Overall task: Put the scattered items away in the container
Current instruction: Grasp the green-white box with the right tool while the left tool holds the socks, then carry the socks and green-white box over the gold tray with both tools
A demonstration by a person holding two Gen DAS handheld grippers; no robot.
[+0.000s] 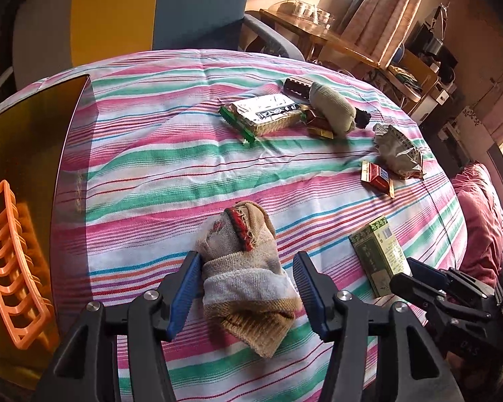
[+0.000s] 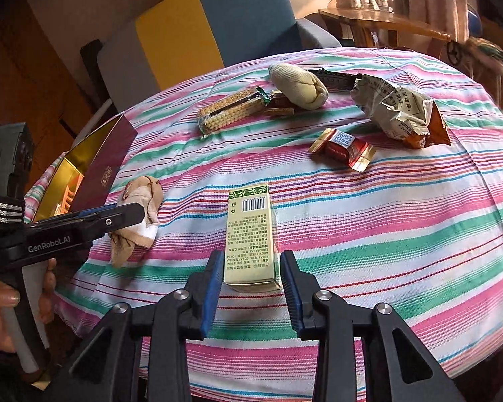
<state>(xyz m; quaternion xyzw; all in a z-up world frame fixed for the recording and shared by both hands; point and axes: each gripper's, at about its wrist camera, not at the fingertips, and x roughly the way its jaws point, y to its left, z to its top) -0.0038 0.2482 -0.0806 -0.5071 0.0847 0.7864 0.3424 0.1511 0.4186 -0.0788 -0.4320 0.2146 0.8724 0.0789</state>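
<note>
The striped cloth [image 2: 385, 234] covers the whole table under me, soft and slightly wrinkled, so things will drag on it rather than slide. At its left edge stands the container [image 1: 33, 140], a gold-lined box with an orange plastic rack [image 1: 13, 268] already inside.

Beyond the table I see a blue and yellow chair back [image 1: 157, 6], a wooden side table, curtains and warm sunlight.

My left gripper [image 1: 246, 284] stands wide around a rolled beige sock [image 1: 244, 268]. The left pad touches it, the right pad stands clear, so I hold nothing yet. The sock is light and squashy; I judge a squeeze across its thick rolled middle will hold it safely.

My right gripper [image 2: 251, 281] straddles the near end of a pale green carton [image 2: 251, 234], with the pads just beside its long sides and a sliver of gap showing. It looks light, stiff and smooth, so I would pinch its flat sides gently to avoid crushing it.

Farther off lie a wafer packet [image 2: 231, 110], a crumpled snack bag [image 2: 395, 107], another rolled sock [image 2: 298, 83] and a small red chocolate [image 2: 342, 149].
</note>
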